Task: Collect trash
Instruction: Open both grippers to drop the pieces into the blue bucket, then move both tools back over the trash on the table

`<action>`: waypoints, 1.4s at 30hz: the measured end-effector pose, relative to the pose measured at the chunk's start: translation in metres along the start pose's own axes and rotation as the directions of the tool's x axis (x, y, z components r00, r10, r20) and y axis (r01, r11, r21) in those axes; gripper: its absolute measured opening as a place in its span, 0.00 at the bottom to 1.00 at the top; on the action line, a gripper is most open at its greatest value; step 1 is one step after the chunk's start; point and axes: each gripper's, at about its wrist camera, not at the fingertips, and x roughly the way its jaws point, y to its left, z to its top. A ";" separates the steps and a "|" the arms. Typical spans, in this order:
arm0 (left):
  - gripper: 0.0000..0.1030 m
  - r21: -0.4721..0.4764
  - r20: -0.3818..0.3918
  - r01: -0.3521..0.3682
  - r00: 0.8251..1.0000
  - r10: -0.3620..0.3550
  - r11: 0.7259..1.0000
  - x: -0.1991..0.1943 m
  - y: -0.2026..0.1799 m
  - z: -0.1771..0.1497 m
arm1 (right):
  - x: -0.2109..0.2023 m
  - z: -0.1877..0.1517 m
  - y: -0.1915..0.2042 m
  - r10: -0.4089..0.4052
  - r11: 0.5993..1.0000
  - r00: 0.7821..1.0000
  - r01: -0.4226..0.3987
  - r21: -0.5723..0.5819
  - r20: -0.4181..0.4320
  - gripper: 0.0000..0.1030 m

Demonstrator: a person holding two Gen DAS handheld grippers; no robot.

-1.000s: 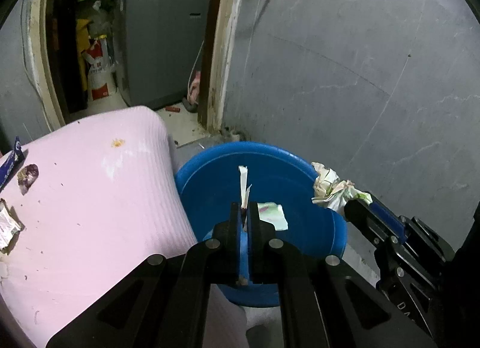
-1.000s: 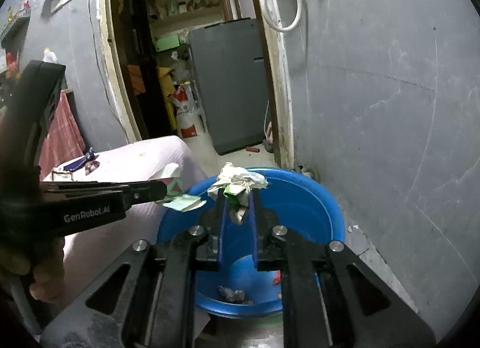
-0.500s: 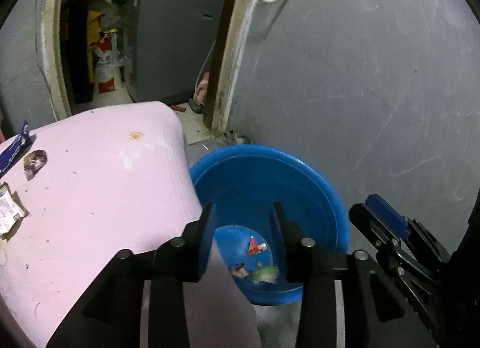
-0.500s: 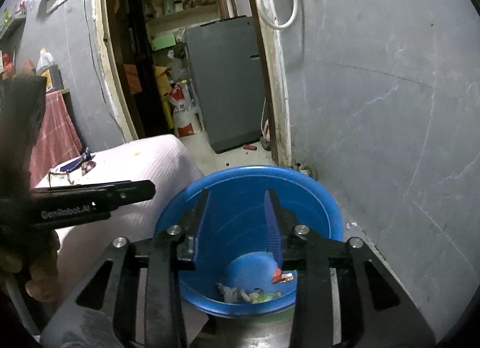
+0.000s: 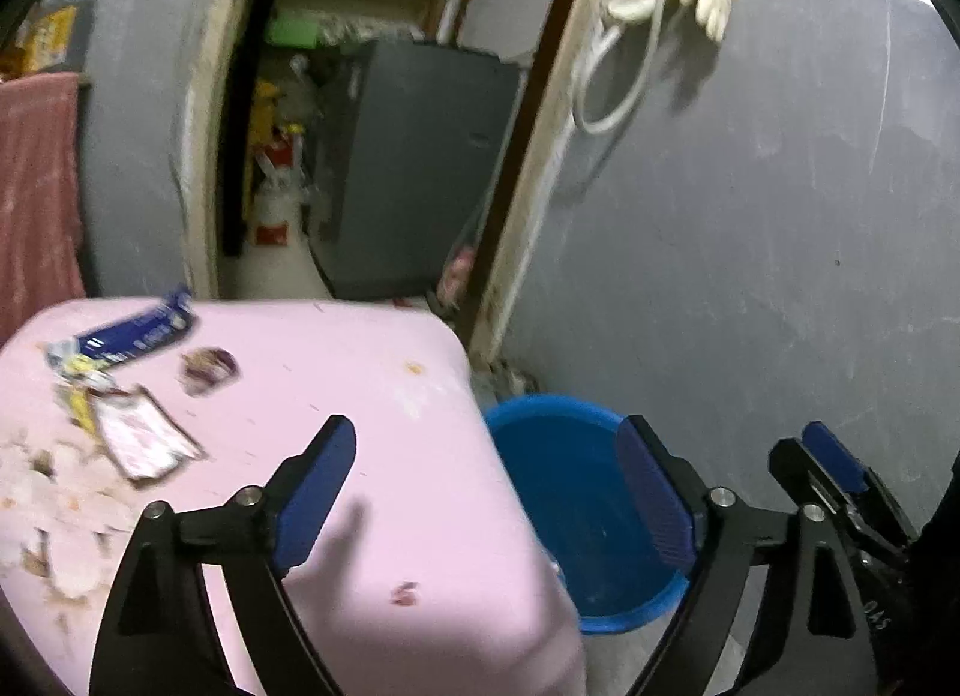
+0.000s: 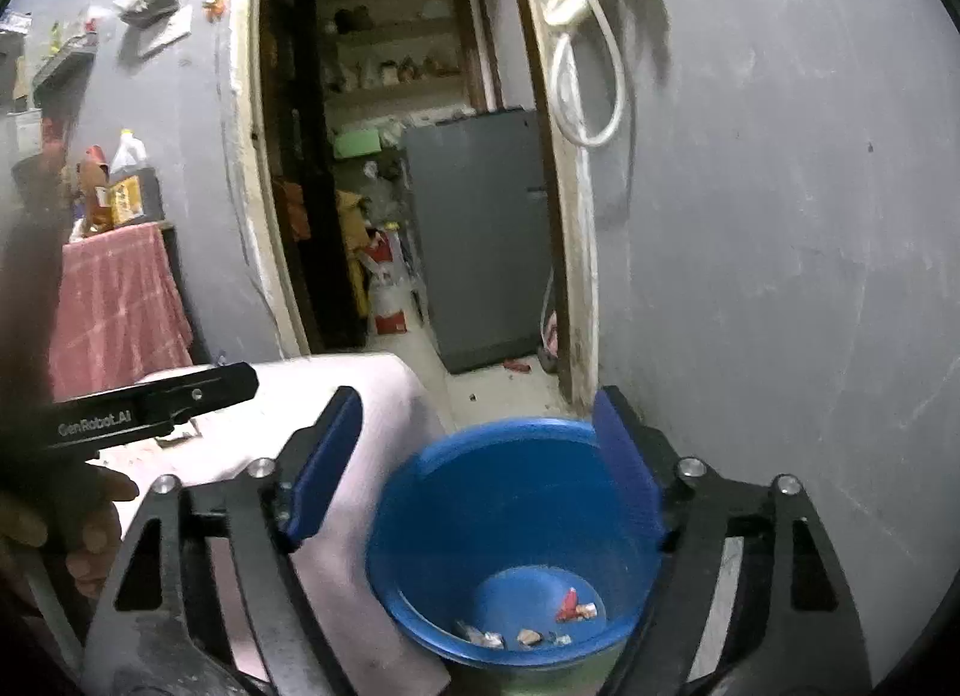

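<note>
Left-wrist view blurred; wrappers on pink cloth-covered worktop [image 5: 384, 396] hard to read: blue foil wrapper [image 5: 135, 330], pale flat packet [image 5: 144, 438]. Round blue plastic basin [image 6: 516, 492] partly hidden behind gripper fingers. Versus a second before: crumpled paper and strip gone from both grippers. Left gripper [image 5: 486, 492] and right gripper [image 6: 474, 456] were opening, wide apart, nothing between pads. Small trash scraps [image 6: 528, 630] lay on basin bottom.

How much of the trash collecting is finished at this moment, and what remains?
Done: several scraps lie at the bottom of the blue tub. In hand: nothing; the left gripper and right gripper are opening with nothing between the jaws. Left: the blue wrapper, a pink packet and crumbs on the pink table.
</note>
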 end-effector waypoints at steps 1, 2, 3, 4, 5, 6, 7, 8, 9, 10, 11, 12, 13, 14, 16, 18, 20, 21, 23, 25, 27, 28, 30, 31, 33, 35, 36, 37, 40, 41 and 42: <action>0.83 0.001 0.016 -0.004 1.000 0.004 1.000 -0.006 0.002 0.002 | -0.004 0.003 0.005 0.006 1.000 1.000 -0.006 -0.009 0.017 0.82; 0.83 0.003 0.033 -0.011 0.999 0.011 1.000 -0.013 0.005 0.004 | -0.007 0.006 0.009 0.010 1.000 1.000 -0.009 -0.016 0.030 0.83; 0.84 0.006 0.053 -0.023 0.998 0.023 1.000 -0.021 0.009 0.006 | -0.011 0.008 0.014 0.015 1.000 0.999 -0.014 -0.024 0.044 0.86; 0.87 0.004 0.076 -0.032 0.997 0.032 0.999 -0.027 0.012 0.008 | -0.014 0.011 0.019 0.022 0.999 0.998 -0.020 -0.031 0.058 0.90; 0.93 0.003 0.095 -0.044 0.995 0.044 0.999 -0.035 0.016 0.009 | -0.017 0.013 0.023 0.027 0.999 0.997 -0.025 -0.037 0.072 0.92; 0.95 -0.002 0.121 -0.060 0.991 0.060 0.998 -0.045 0.021 0.011 | -0.020 0.016 0.028 0.035 0.999 0.995 -0.031 -0.044 0.089 0.96; 0.97 -0.007 0.141 -0.067 0.988 0.067 0.998 -0.055 0.023 0.007 | -0.022 0.018 0.032 0.041 0.998 0.994 -0.036 -0.049 0.100 0.98; 0.97 -0.012 0.160 -0.074 0.984 0.075 0.997 -0.064 0.028 0.007 | -0.025 0.021 0.037 0.051 0.997 0.992 -0.044 -0.056 0.119 0.99; 0.97 -0.017 0.172 -0.081 0.982 0.083 0.997 -0.072 0.033 0.009 | -0.028 0.023 0.042 0.058 0.997 0.990 -0.050 -0.063 0.131 1.00; 0.97 -0.022 0.183 -0.090 0.979 0.093 0.996 -0.080 0.037 0.009 | -0.030 0.026 0.048 0.070 0.996 0.987 -0.060 -0.072 0.147 1.00; 0.97 -0.029 0.195 -0.101 0.975 0.105 0.994 -0.087 0.043 0.010 | -0.033 0.028 0.052 0.080 0.995 0.984 -0.068 -0.079 0.159 1.00; 0.97 -0.039 0.208 -0.112 0.971 0.118 0.993 -0.094 0.049 0.009 | -0.036 0.030 0.058 0.091 0.993 0.980 -0.077 -0.087 0.175 1.00; 0.98 -0.048 0.217 -0.122 0.968 0.130 0.991 -0.097 0.051 0.007 | -0.039 0.029 0.062 0.100 0.992 0.977 -0.084 -0.092 0.186 1.00; 0.98 -0.059 0.226 -0.133 0.964 0.143 0.989 -0.103 0.057 0.008 | -0.041 0.030 0.068 0.113 0.991 0.973 -0.095 -0.098 0.200 1.00; 0.98 -0.080 0.240 -0.152 0.956 0.167 0.985 -0.114 0.068 0.009 | -0.044 0.033 0.079 0.140 0.987 0.966 -0.118 -0.110 0.219 1.00; 0.98 -0.099 0.252 -0.172 0.948 0.192 0.980 -0.124 0.079 0.009 | -0.044 0.035 0.089 0.163 0.983 0.960 -0.139 -0.119 0.227 1.00; 0.98 -0.118 0.261 -0.198 0.939 0.223 0.973 -0.136 0.093 0.008 | -0.042 0.037 0.099 0.182 0.980 0.956 -0.157 -0.123 0.230 1.00; 0.98 -0.127 0.264 -0.212 0.935 0.239 0.969 -0.140 0.101 0.008 | -0.041 0.038 0.105 0.193 0.978 0.954 -0.167 -0.126 0.230 1.00; 0.98 -0.143 0.266 -0.237 0.926 0.268 0.961 -0.148 0.113 0.006 | -0.036 0.039 0.116 0.205 0.975 0.953 -0.180 -0.126 0.225 1.00; 0.98 -0.159 0.262 -0.262 0.918 0.296 0.952 -0.154 0.127 0.003 | -0.030 0.038 0.125 0.220 0.973 0.952 -0.197 -0.124 0.214 1.00; 0.98 -0.181 0.259 -0.282 0.910 0.322 0.942 -0.160 0.143 0.001 | -0.022 0.038 0.135 0.236 0.969 0.951 -0.215 -0.121 0.198 1.00; 0.98 -0.190 0.255 -0.288 0.909 0.331 0.938 -0.161 0.149 0.000 | -0.018 0.037 0.139 0.242 0.967 0.951 -0.222 -0.121 0.189 1.00; 0.98 -0.207 0.241 -0.302 0.906 0.348 0.931 -0.163 0.161 -0.002 | -0.009 0.034 0.148 0.257 0.963 0.952 -0.238 -0.123 0.166 1.00; 0.98 -0.216 0.229 -0.312 0.905 0.359 0.925 -0.162 0.168 -0.004 | -0.003 0.032 0.154 0.267 0.960 0.952 -0.250 -0.127 0.147 1.00; 0.98 -0.226 0.205 -0.337 0.901 0.382 0.914 -0.160 0.179 -0.005 | 0.007 0.029 0.162 0.282 0.955 0.952 -0.267 -0.133 0.116 1.00; 0.98 -0.230 0.176 -0.362 0.898 0.404 0.904 -0.156 0.188 -0.007 | 0.020 0.025 0.171 0.286 0.951 0.955 -0.274 -0.143 0.076 1.00; 0.98 -0.227 0.157 -0.375 0.896 0.414 0.898 -0.153 0.193 -0.009 | 0.027 0.023 0.176 0.289 0.949 0.956 -0.278 -0.149 0.054 1.00; 0.98 -0.224 0.136 -0.389 0.895 0.424 0.893 -0.149 0.197 -0.011 | 0.034 0.021 0.180 0.292 0.946 0.956 -0.285 -0.156 0.028 1.00; 0.98 -0.208 0.077 -0.422 0.892 0.445 0.882 -0.136 0.208 -0.017 | 0.054 0.013 0.193 0.311 0.932 0.949 -0.314 -0.179 -0.045 1.00; 0.98 -0.201 0.057 -0.434 0.890 0.452 0.879 -0.131 0.212 -0.019 | 0.060 0.011 0.197 0.318 0.927 0.946 -0.325 -0.187 -0.068 1.00; 0.98 -0.195 0.041 -0.440 0.889 0.456 0.877 -0.127 0.215 -0.020 | 0.070 0.007 0.203 0.331 0.918 0.938 -0.346 -0.196 -0.104 1.00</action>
